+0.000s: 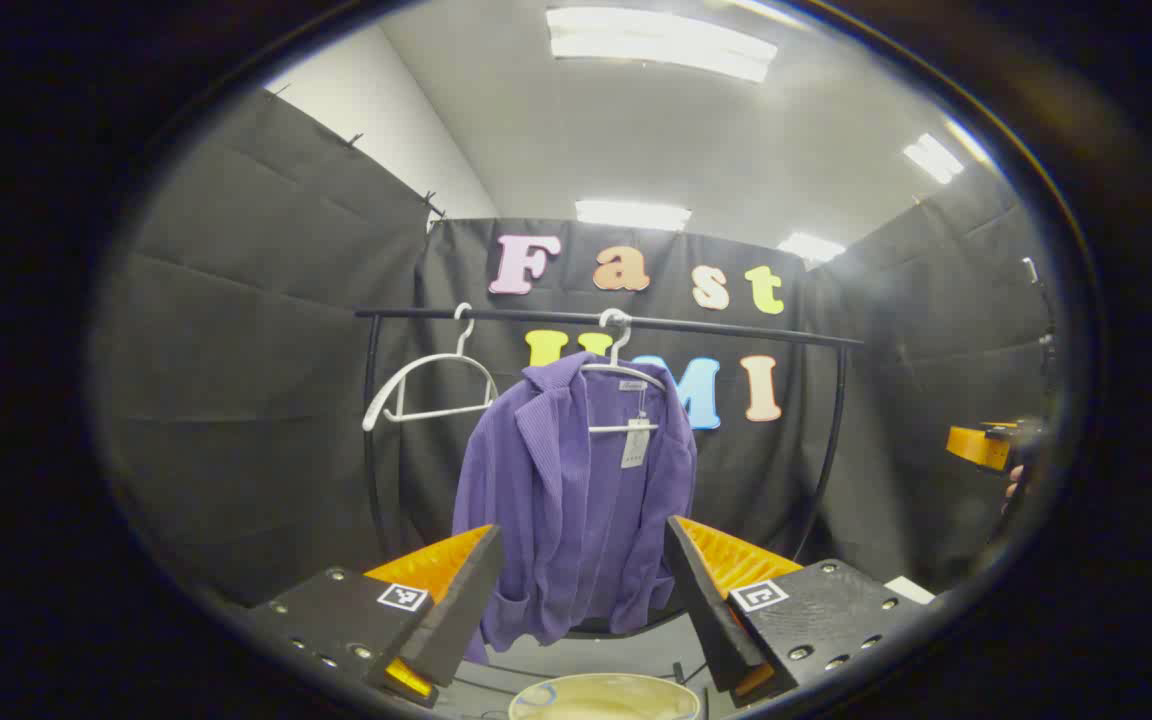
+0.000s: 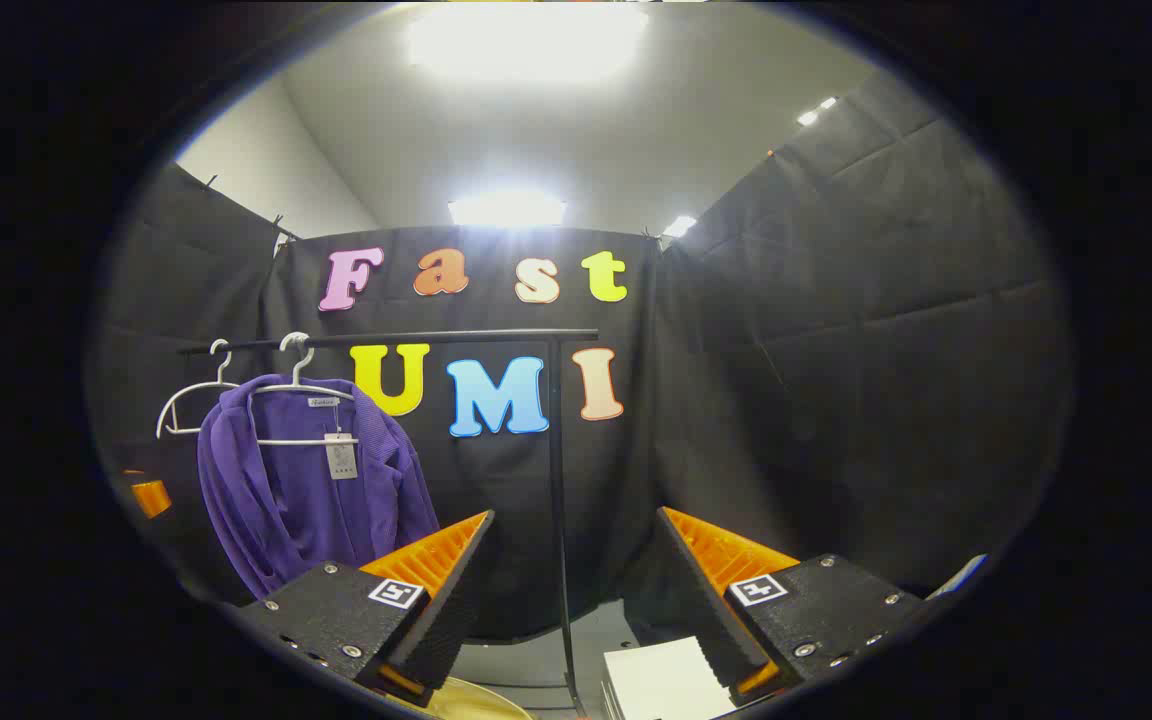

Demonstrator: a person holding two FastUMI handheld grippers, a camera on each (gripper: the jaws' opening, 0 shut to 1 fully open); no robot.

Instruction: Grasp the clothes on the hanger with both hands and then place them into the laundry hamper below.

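At frame centre, the purple ribbed cardigan (image 1: 576,500) hangs on its white hanger (image 1: 621,375); both grippers (image 1: 576,600) (image 2: 571,590) gape empty, approach pending.

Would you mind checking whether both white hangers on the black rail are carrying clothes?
No: the purple ribbed jacket hangs on one white hanger, while the other white hanger beside it on the black rail is bare.

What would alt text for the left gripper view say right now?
A purple jacket hangs on a white hanger from a black rail, straight ahead of the open left gripper, whose jaws stand apart short of it. An empty white hanger hangs alongside; a pale hamper rim shows below.
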